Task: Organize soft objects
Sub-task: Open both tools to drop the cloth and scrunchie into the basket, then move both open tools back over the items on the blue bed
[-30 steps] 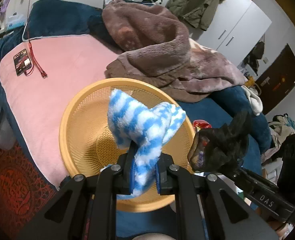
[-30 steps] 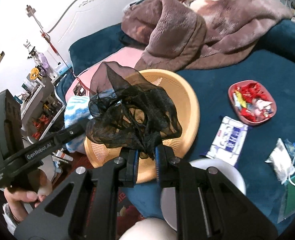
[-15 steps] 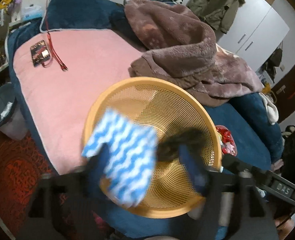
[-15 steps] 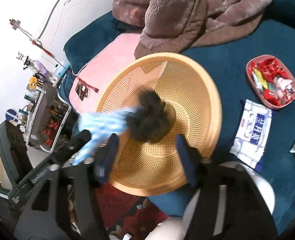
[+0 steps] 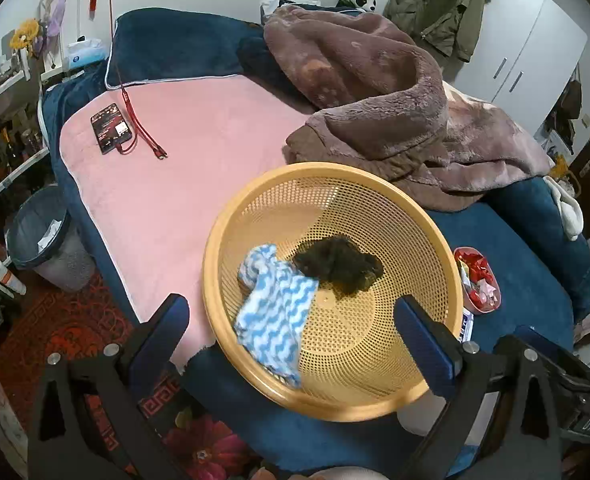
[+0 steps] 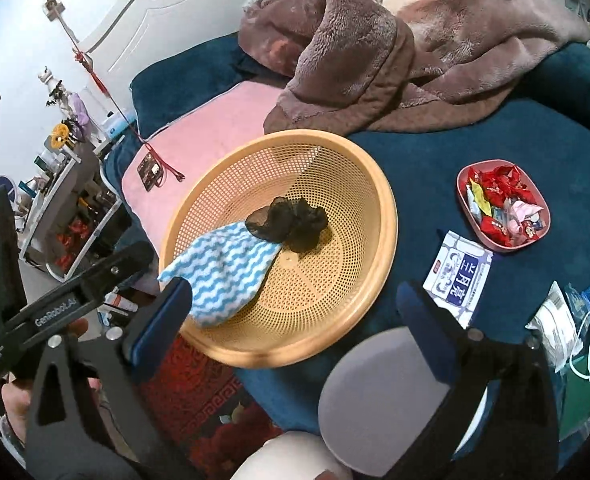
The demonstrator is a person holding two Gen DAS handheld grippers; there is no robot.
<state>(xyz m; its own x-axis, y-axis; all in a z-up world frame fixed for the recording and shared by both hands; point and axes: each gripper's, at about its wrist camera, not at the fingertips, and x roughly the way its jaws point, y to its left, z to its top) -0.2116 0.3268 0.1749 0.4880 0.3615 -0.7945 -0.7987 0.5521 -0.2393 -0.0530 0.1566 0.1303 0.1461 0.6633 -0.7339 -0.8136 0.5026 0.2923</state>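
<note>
Blue bedding (image 5: pixel 519 280) carries a yellow basket (image 5: pixel 415 216) mid-frame; inside, striped cloth (image 5: pixel 275 308) touches black mesh (image 5: pixel 339 264); left gripper (image 5: pixel 291 336) and right gripper (image 6: pixel 295 308) opening, nothing between their jaws

Orange-yellow perforated basket (image 5: pixel 231 248) at centre frame, and in it a cloth (image 5: pixel 275 312) in blue-and-white wavy stripes, beside a sheer black mesh bundle (image 5: pixel 339 264). Upper right, a plush brown blanket (image 5: pixel 375 92); left of it a plain pink sheet (image 5: pixel 199 152) over deep blue bedding (image 6: pixel 475 140). Right side of the right wrist view: a pink dish (image 6: pixel 491 242) of red-wrapped sweets.
</note>
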